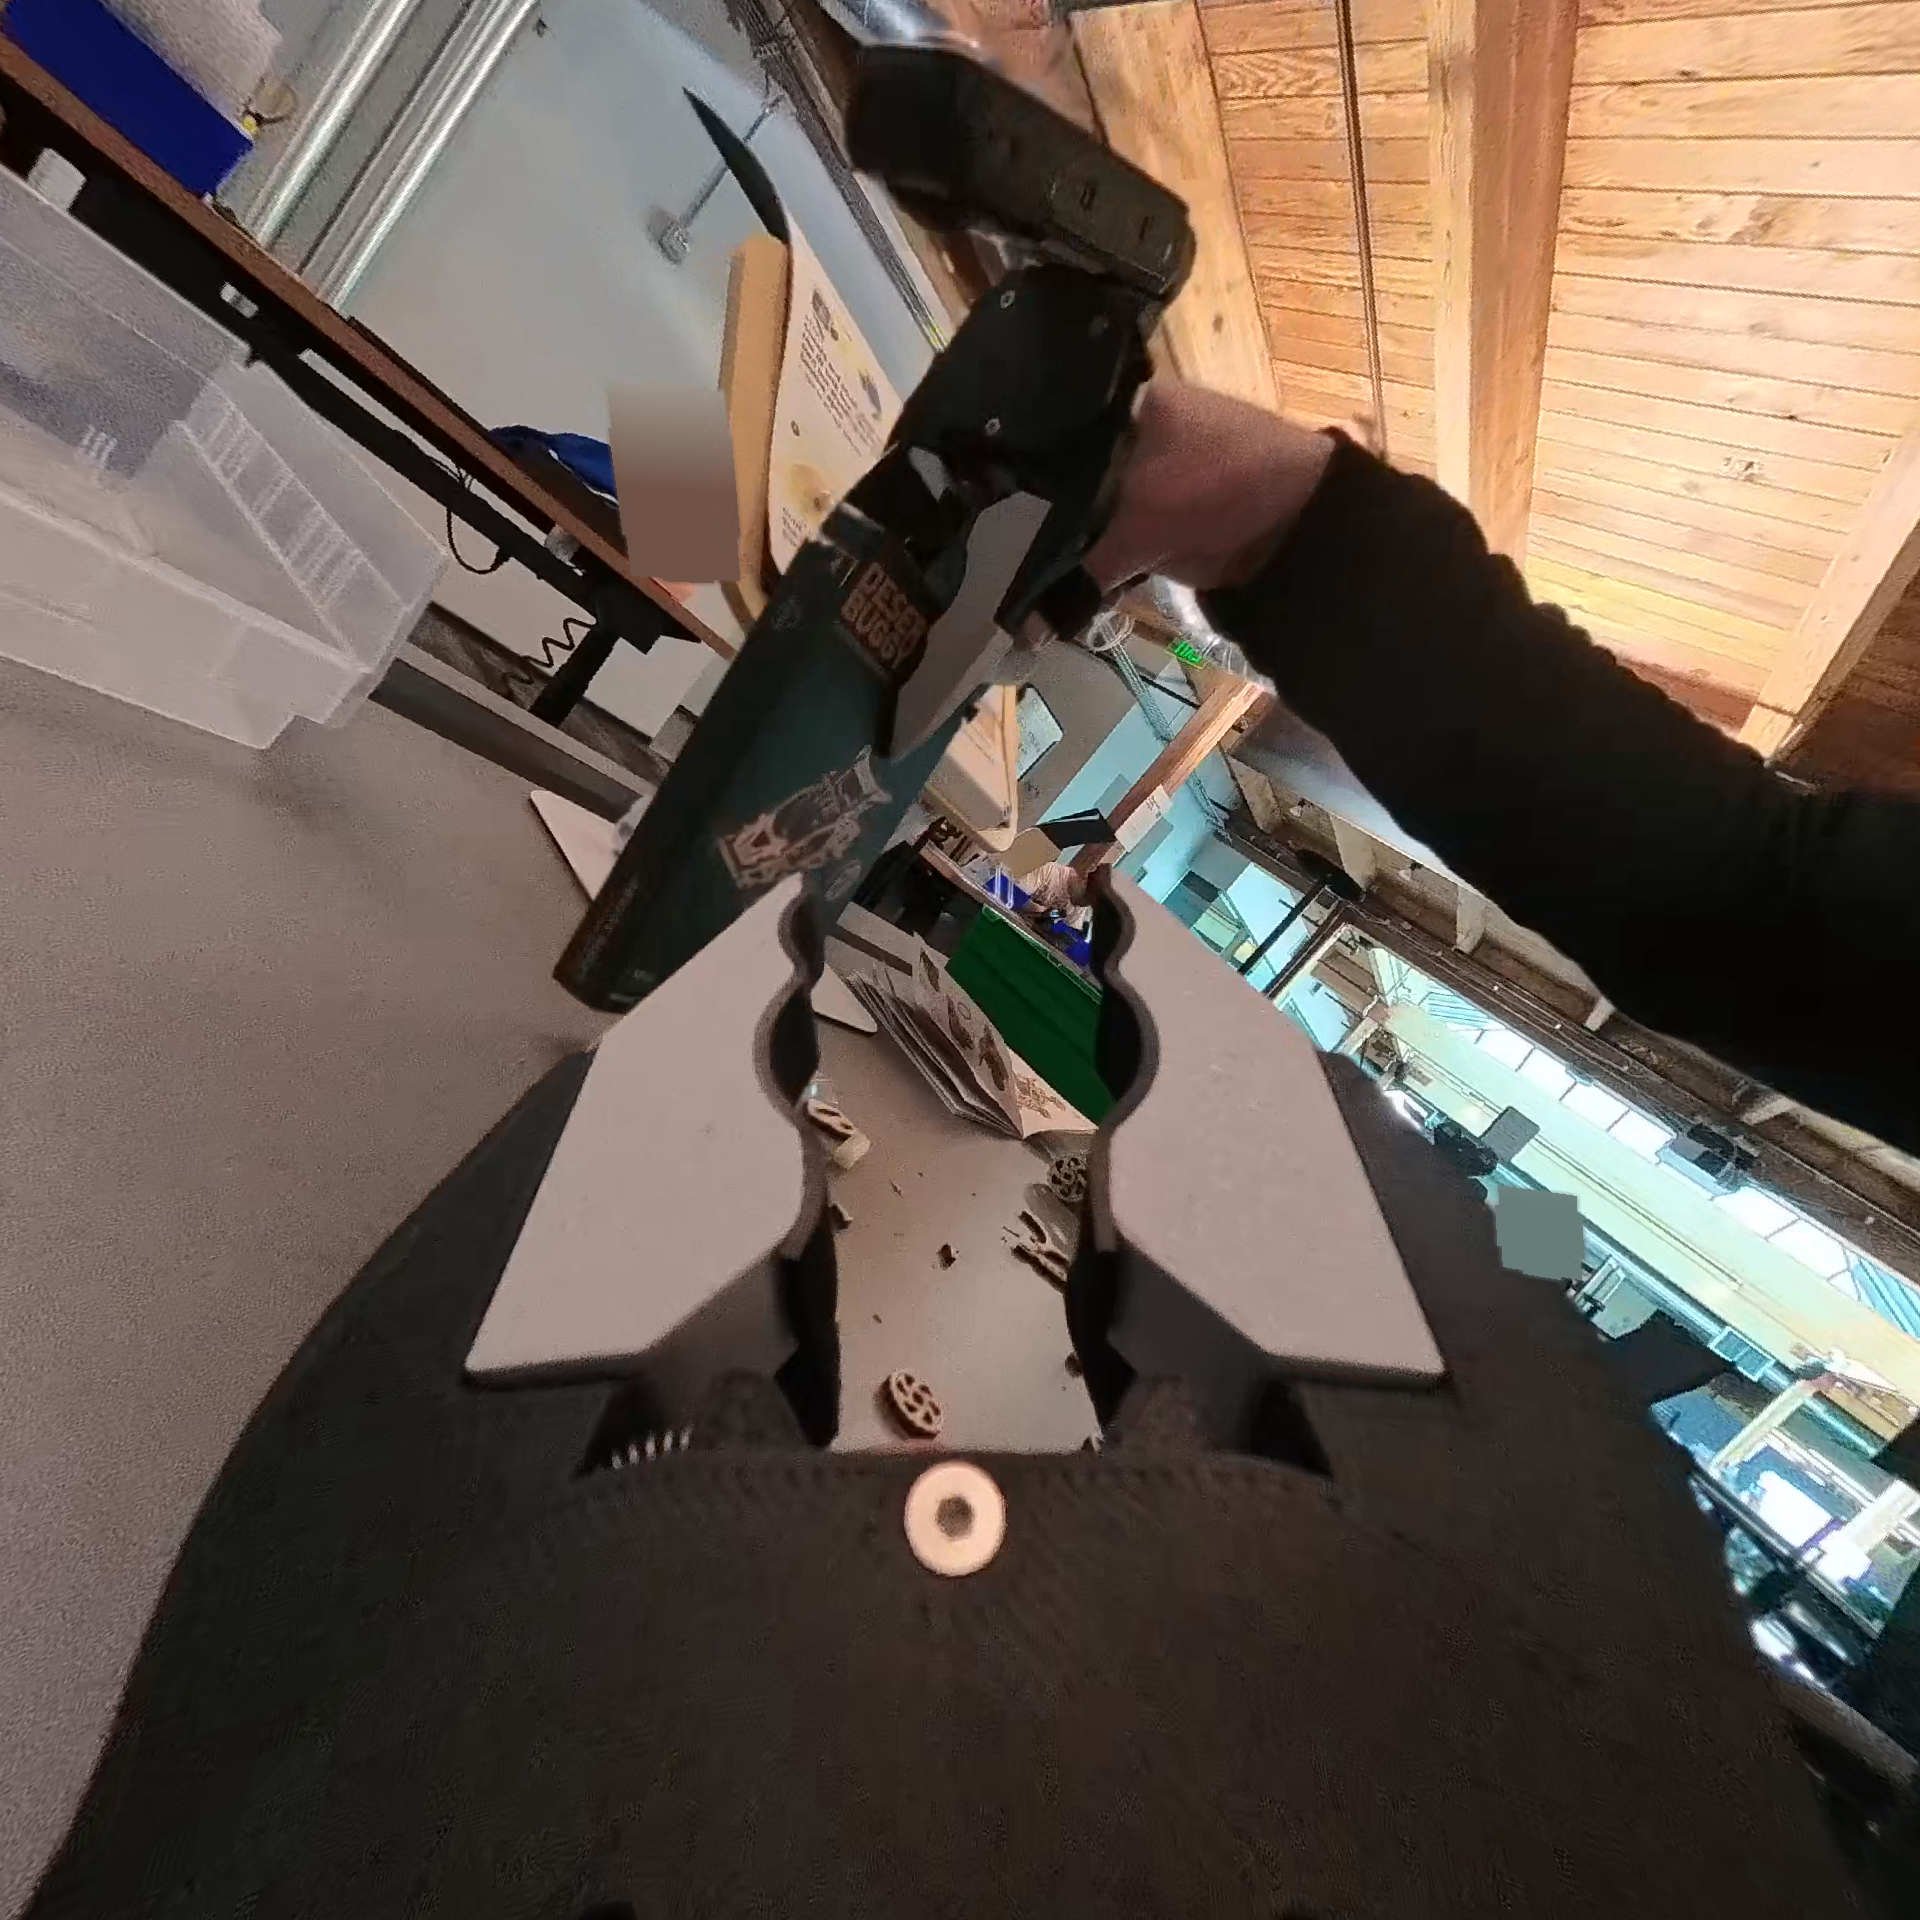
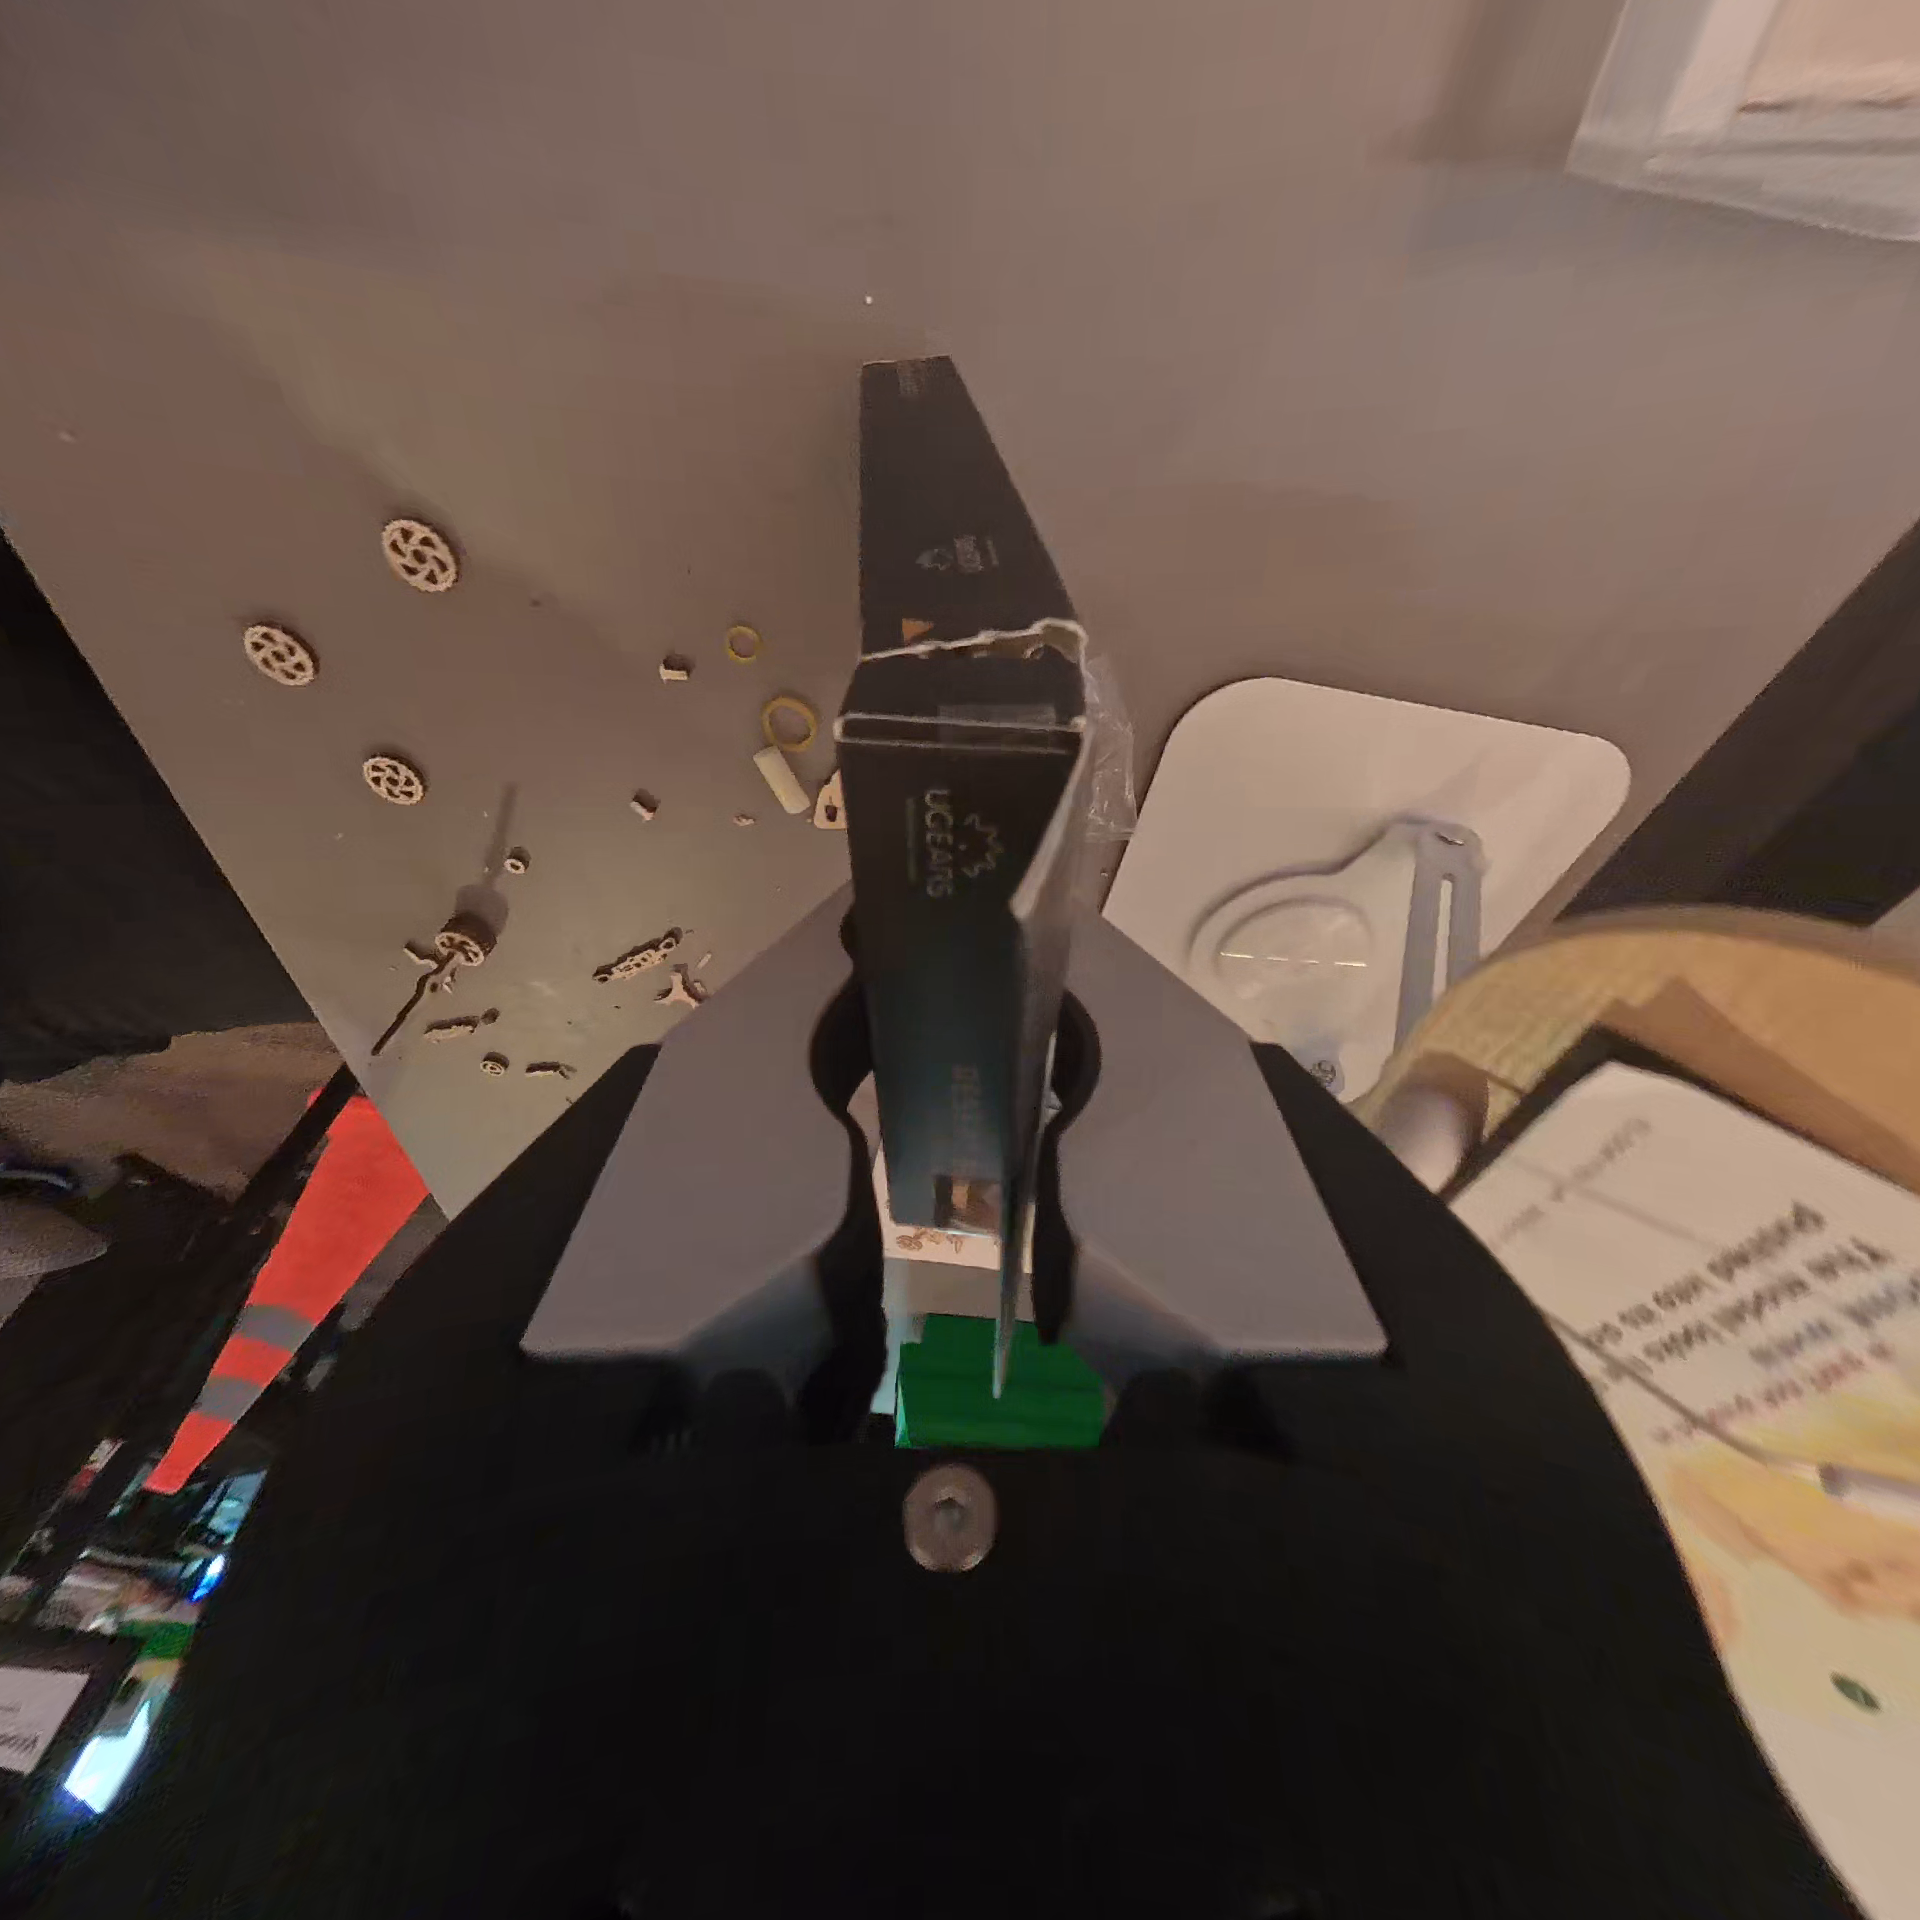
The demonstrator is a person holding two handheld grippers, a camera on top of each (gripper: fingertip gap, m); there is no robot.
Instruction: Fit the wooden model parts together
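Left tongs (image 1: 951,997) spread apart, gripping nothing, low over the grey bench (image 1: 208,1039). Between the fingers: a wooden wheel (image 1: 913,1403) lying flat, then small wooden scraps (image 1: 1039,1252), more wheels (image 1: 831,1122) and an instruction booklet (image 1: 966,1049) beside a green block (image 1: 1029,997).

Farther off, right tongs (image 1: 935,644) clamped on a dark kit box (image 1: 769,769), held tilted with its lower end just above the bench.

Seen along the right tongs (image 2: 961,997): box (image 2: 956,831) pinched edge-on, torn flap at its middle. Beyond, toward the bench's left edge, three wooden wheels (image 2: 419,556), yellow rubber bands (image 2: 790,722) and loose wooden model parts (image 2: 639,956) scattered. To the right, a white tray (image 2: 1507,769).
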